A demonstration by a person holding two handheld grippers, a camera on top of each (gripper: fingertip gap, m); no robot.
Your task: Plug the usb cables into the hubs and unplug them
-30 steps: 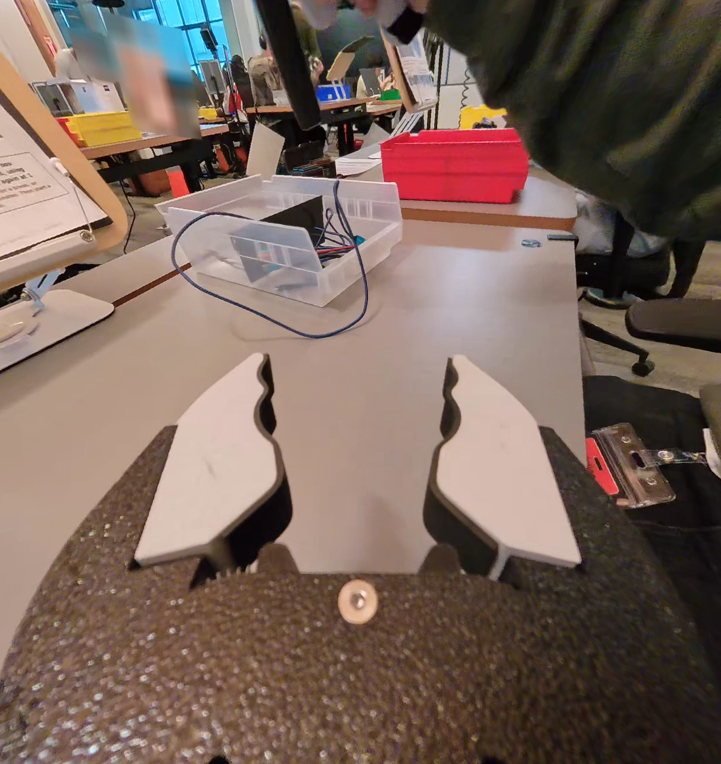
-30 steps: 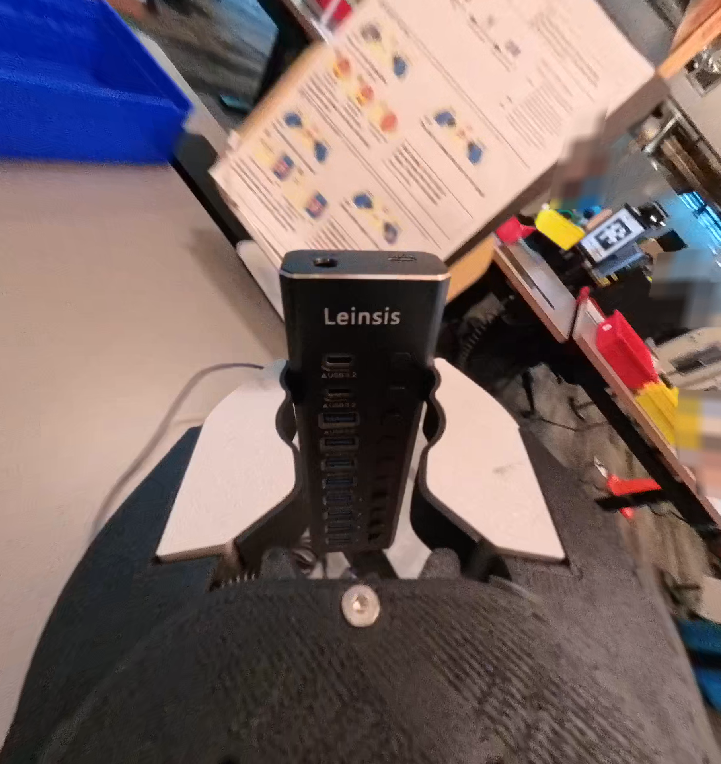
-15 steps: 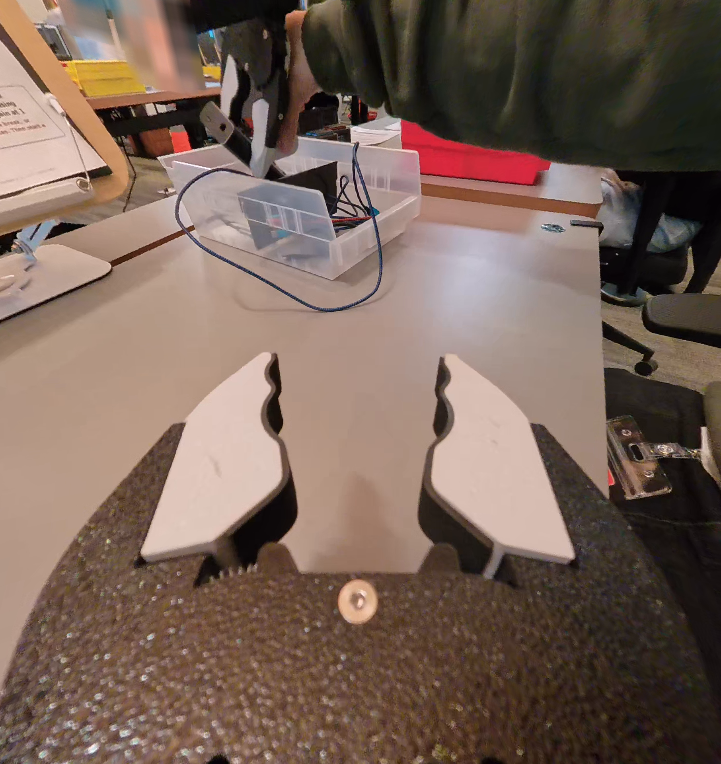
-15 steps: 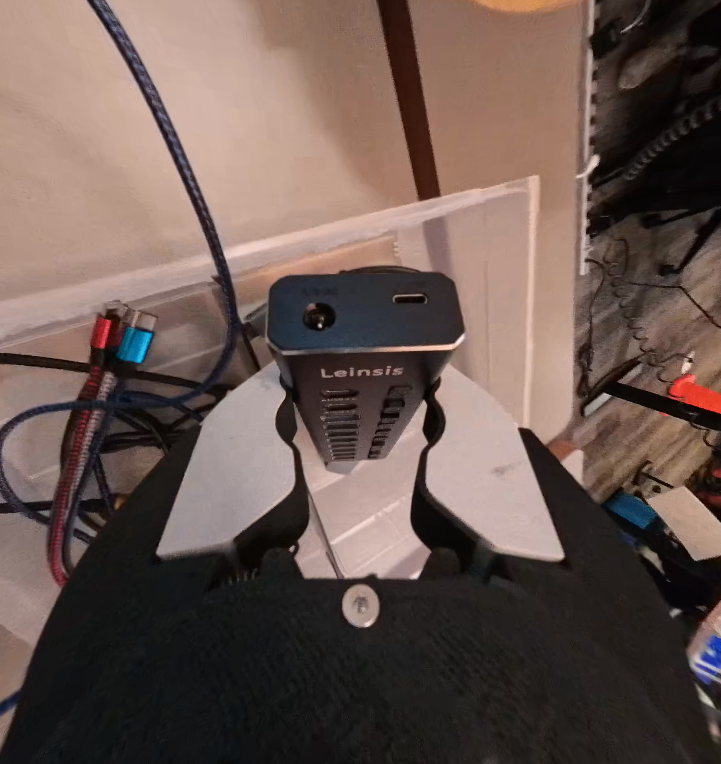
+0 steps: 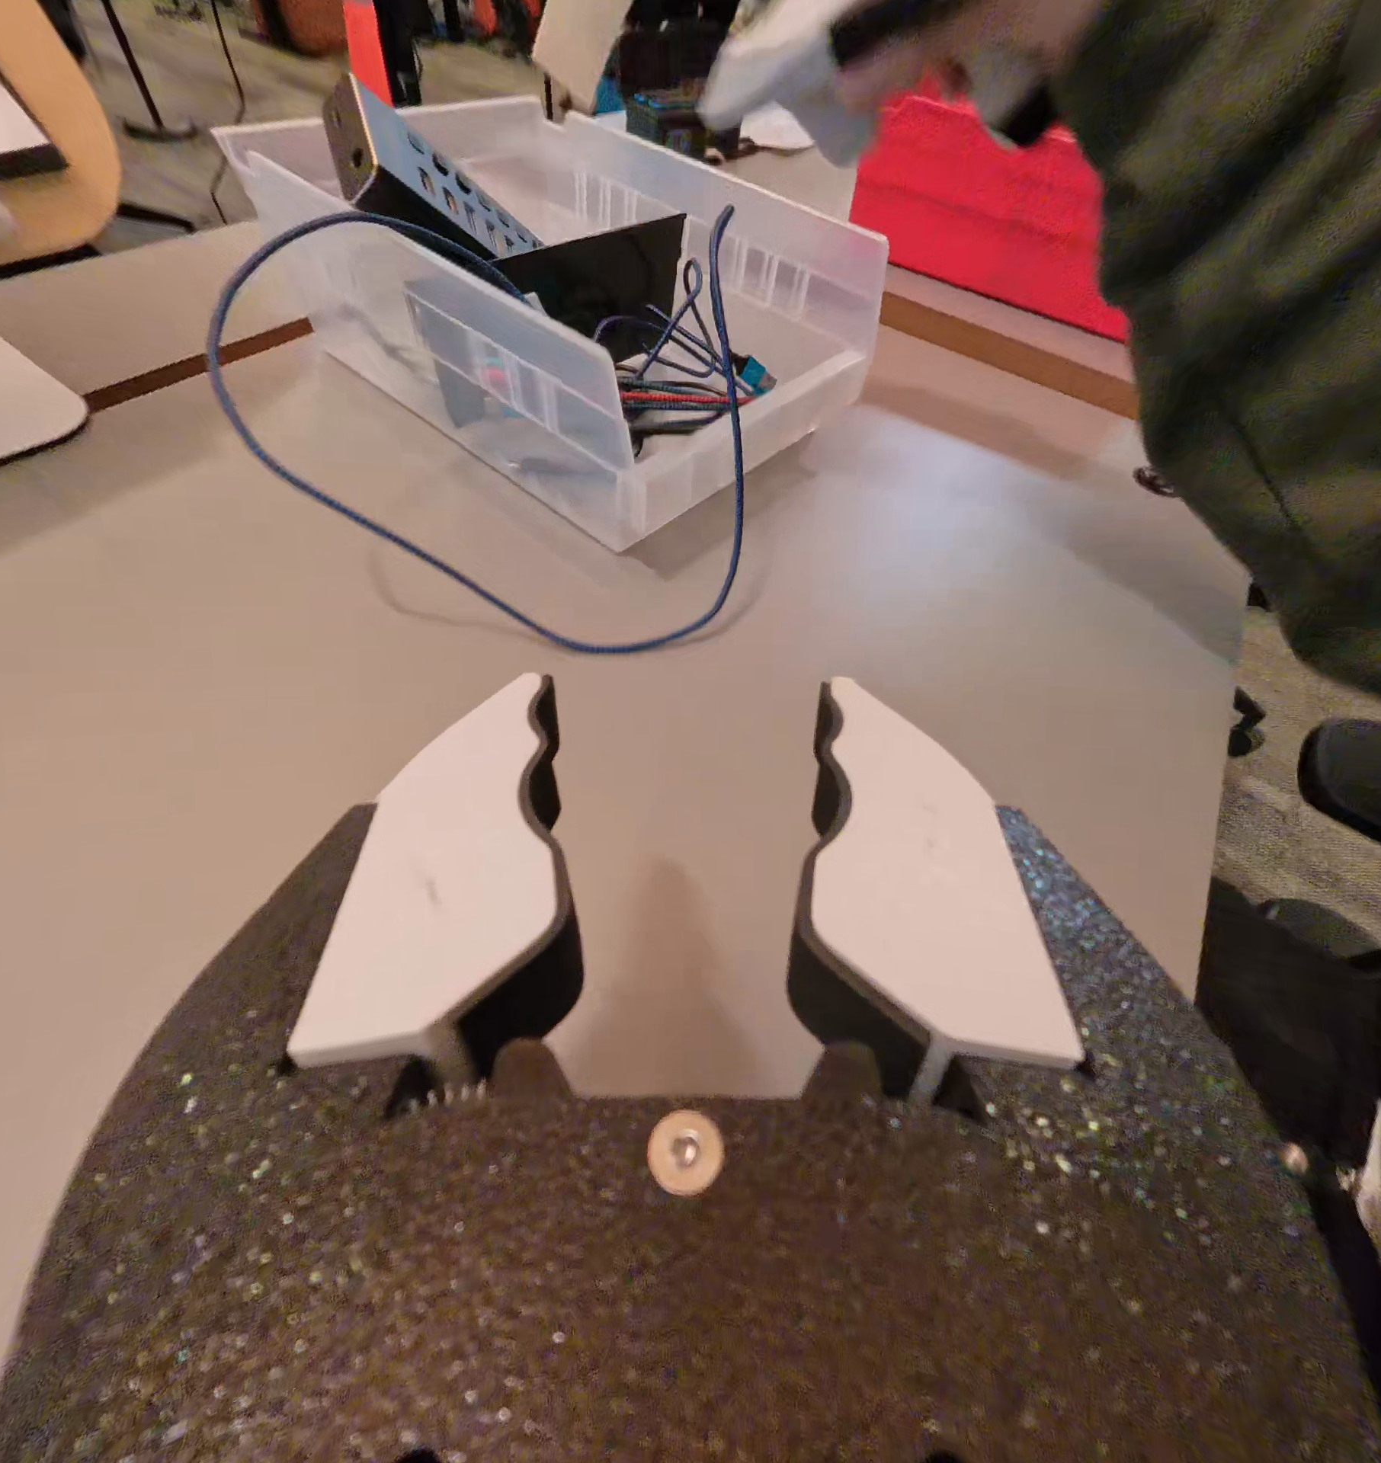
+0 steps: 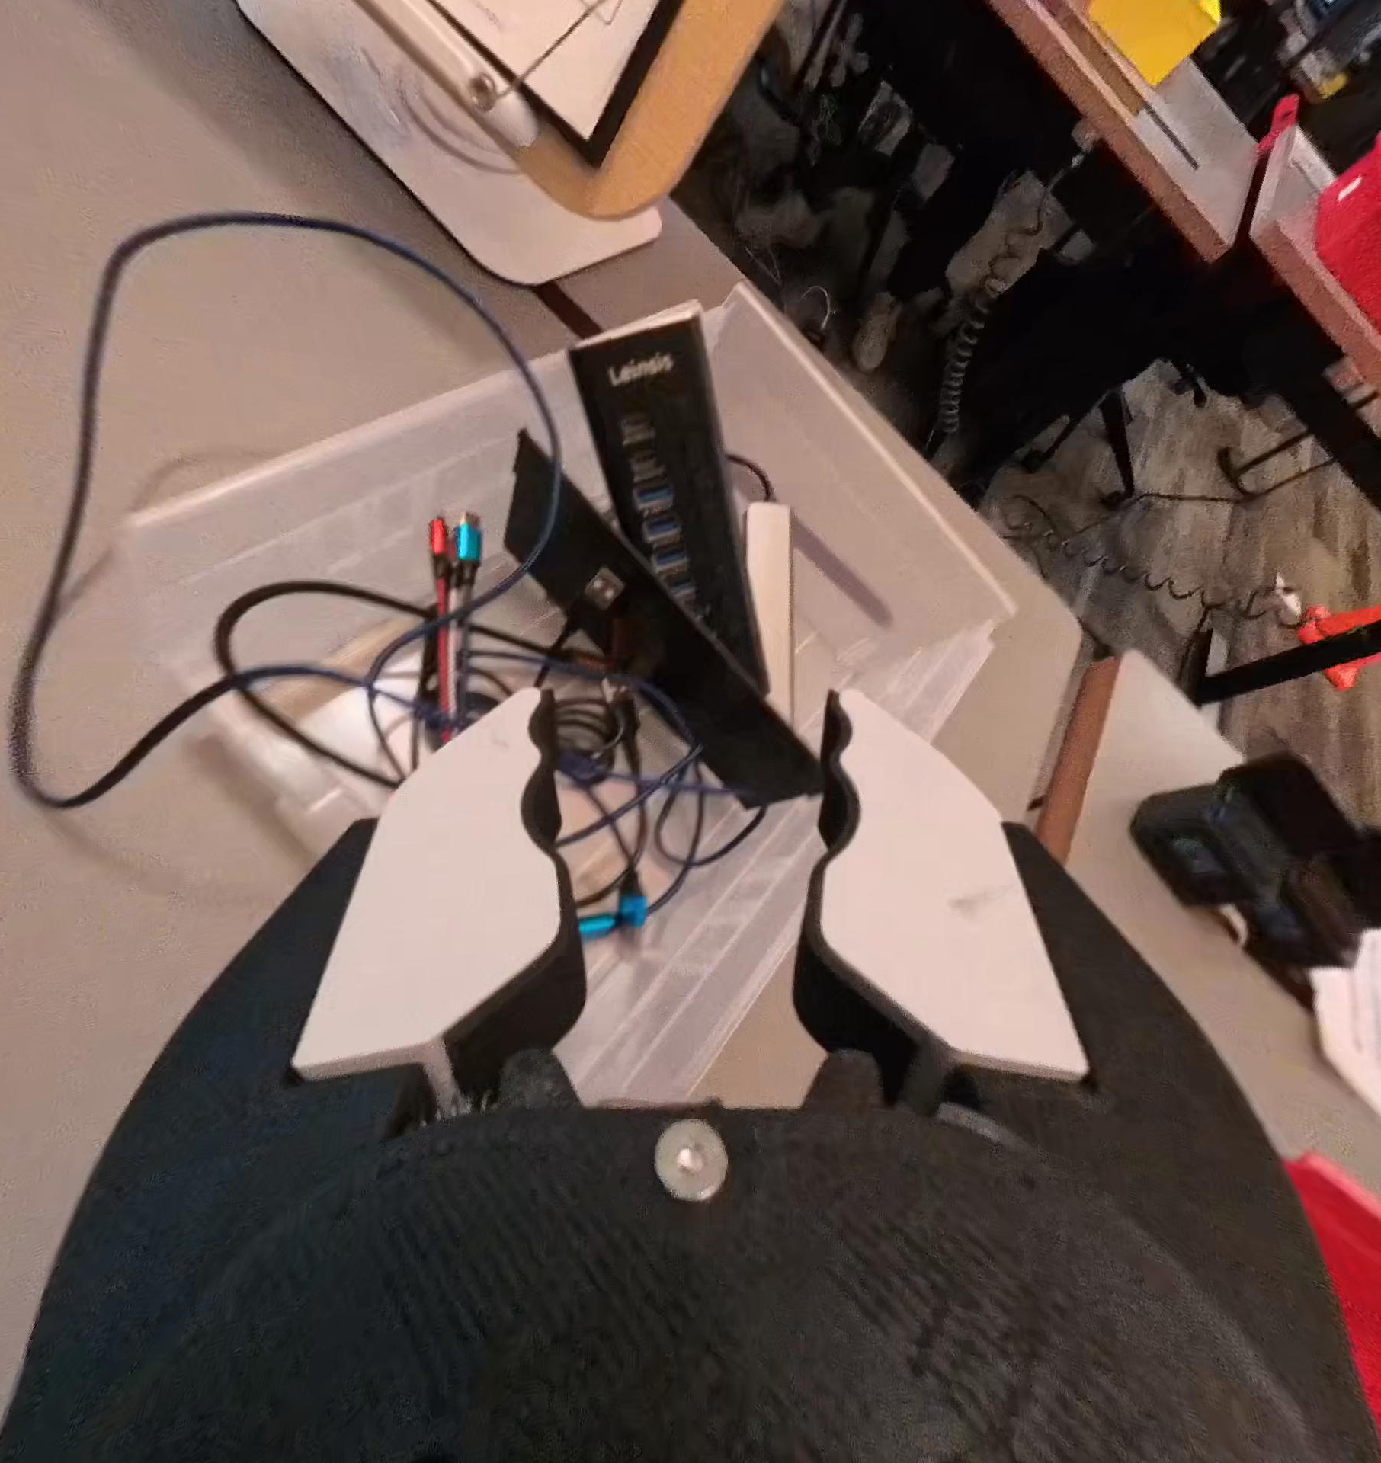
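A black USB hub [image 6: 663, 491] leans upright in the far corner of a clear plastic bin [image 6: 869, 475], resting against a black flat panel [image 6: 640, 649]. Several cables lie tangled in the bin, with red and teal plugs [image 6: 454, 546]. A blue braided cable [image 6: 78, 475] loops out onto the table. My right gripper [image 6: 683, 704] is open and empty, above the bin's near side. My left gripper [image 5: 683, 697] is open and empty, low over the table in front of the bin [image 5: 798, 222]. From here the hub [image 5: 426, 178] and the blue cable loop [image 5: 402, 546] show too.
A document stand [image 6: 592, 103] stands left of the bin. A red bin [image 5: 980, 214] sits behind it. A black device [image 6: 1257, 839] and papers lie on the neighbouring table. A person's green sleeve [image 5: 1265, 317] reaches over the right side. An office chair [image 5: 1368, 776] is beyond the table's right edge. Some 30 cm of space lies between my two pairs of fingers. To the black USB hub [image 6: 663, 491]: right tips about 15 cm, left tips about 30 cm. My left wrist view [image 5: 473, 218] looks at it from another angle.
My right gripper opened and let go of the hub, leaving it leaning in the bin, then pulled back above it. My left gripper stayed open and moved nearer the bin.
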